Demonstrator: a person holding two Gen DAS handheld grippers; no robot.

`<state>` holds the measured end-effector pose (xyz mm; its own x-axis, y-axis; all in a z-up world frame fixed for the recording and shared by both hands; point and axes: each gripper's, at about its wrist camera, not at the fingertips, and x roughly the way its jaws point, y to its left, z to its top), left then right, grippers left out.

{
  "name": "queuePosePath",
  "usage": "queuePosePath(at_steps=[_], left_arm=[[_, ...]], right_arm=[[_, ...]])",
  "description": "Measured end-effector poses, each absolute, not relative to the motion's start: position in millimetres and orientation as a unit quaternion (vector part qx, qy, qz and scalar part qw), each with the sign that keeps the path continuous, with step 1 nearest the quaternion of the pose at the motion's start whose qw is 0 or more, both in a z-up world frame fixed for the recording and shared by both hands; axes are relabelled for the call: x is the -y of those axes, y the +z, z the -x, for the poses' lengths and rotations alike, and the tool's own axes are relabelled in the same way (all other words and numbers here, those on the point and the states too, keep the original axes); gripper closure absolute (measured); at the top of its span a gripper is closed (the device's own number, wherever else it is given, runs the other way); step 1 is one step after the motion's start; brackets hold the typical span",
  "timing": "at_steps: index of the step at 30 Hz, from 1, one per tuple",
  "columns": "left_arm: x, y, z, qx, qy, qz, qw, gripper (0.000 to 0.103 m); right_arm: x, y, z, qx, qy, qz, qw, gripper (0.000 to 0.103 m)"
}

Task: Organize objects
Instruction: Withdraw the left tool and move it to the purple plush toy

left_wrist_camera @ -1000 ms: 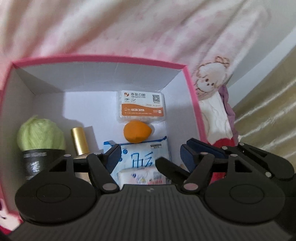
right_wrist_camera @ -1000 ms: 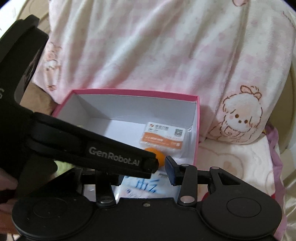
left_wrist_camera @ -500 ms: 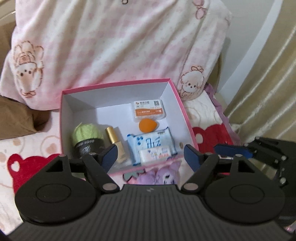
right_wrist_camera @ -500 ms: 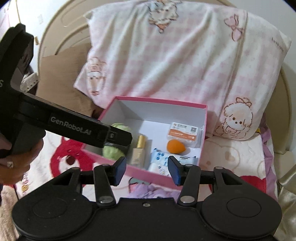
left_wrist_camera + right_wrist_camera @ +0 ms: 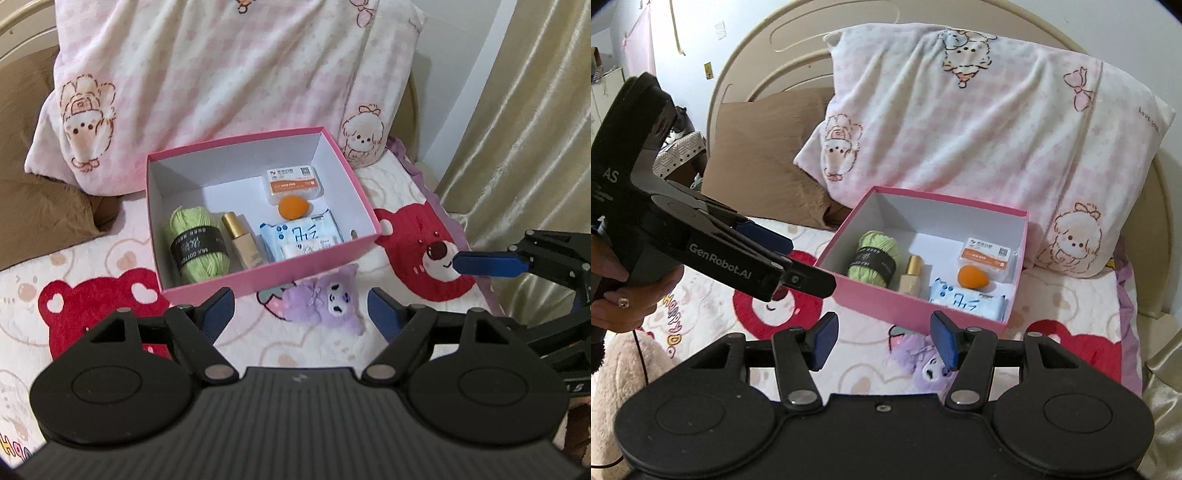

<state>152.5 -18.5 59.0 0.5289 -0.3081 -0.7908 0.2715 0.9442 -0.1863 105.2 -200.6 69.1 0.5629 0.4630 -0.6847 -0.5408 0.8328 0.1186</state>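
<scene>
A pink-checked pillow (image 5: 979, 122) fills the twelve o'clock side. Below it the pink box (image 5: 280, 271) sits on the bedspread, holding green yarn (image 5: 194, 245), a bottle (image 5: 243, 242), wipes (image 5: 303, 236), a card case (image 5: 293, 182) and an orange sponge (image 5: 293, 207). The left gripper (image 5: 301, 310), gripped by a hand (image 5: 628, 299) at nine o'clock in the right wrist view, tilts downward, wide and empty. The right gripper (image 5: 882, 338), likewise angled down, is opening, empty. A purple plush (image 5: 325, 299) lies at the box's six o'clock.

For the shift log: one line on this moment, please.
left gripper: open, empty | right gripper: opening, empty | purple plush: outside pink box
</scene>
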Motion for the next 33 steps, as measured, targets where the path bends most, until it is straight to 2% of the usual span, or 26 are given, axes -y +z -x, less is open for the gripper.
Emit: queuePosePath(at_steps=[12, 23, 33], left_arm=[[10.6, 10.5, -136.4, -0.456, -0.179, 0.041, 0.871, 0.024], [16.7, -32.2, -153.3, -0.417, -0.196, 0.066, 0.885, 0.024], [22.8, -88.6, -176.8, -0.43, -0.204, 0.164, 0.864, 0.026]], right_arm=[[208.3, 22.2, -99.2, -0.391, 0.271, 0.023, 0.879, 0.034], [202.3, -29.3, -122.4, -0.413, 0.262, 0.031, 0.872, 0.028], [194.1, -68.9, -157.4, -0.432, 0.237, 0.051, 0.868, 0.014]])
